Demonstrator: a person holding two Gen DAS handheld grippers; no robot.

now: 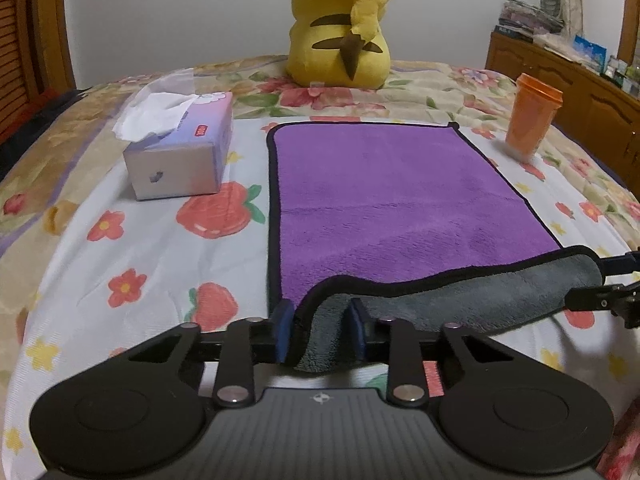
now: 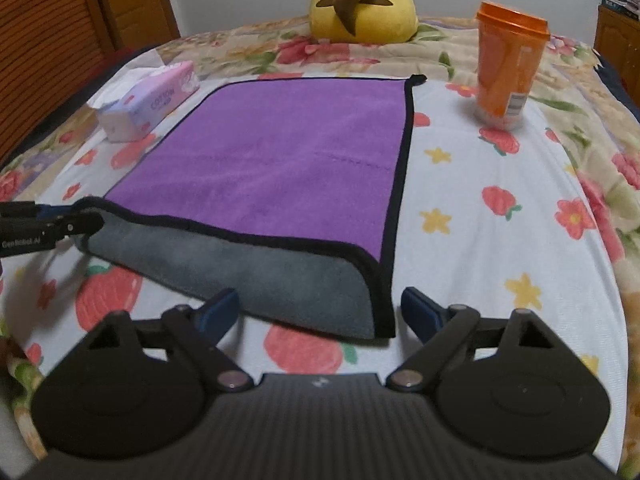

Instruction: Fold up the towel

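A purple towel [image 1: 384, 196] with black trim and a grey underside lies flat on the bed; it also shows in the right wrist view [image 2: 280, 152]. Its near edge is turned over, grey side up. My left gripper [image 1: 320, 334] is shut on the near left corner of the towel, grey cloth bunched between its blue pads, and shows at the left edge of the right wrist view [image 2: 60, 222]. My right gripper [image 2: 320, 312] is open and empty, with the near right corner of the towel lying between its fingers on the sheet.
A tissue box [image 1: 180, 152] stands left of the towel. An orange lidded cup [image 2: 508, 64] stands to its right. A yellow plush toy [image 1: 340, 28] sits behind it. A wooden cabinet [image 1: 560, 76] lines the right side. The sheet [image 2: 500, 240] has strawberry print.
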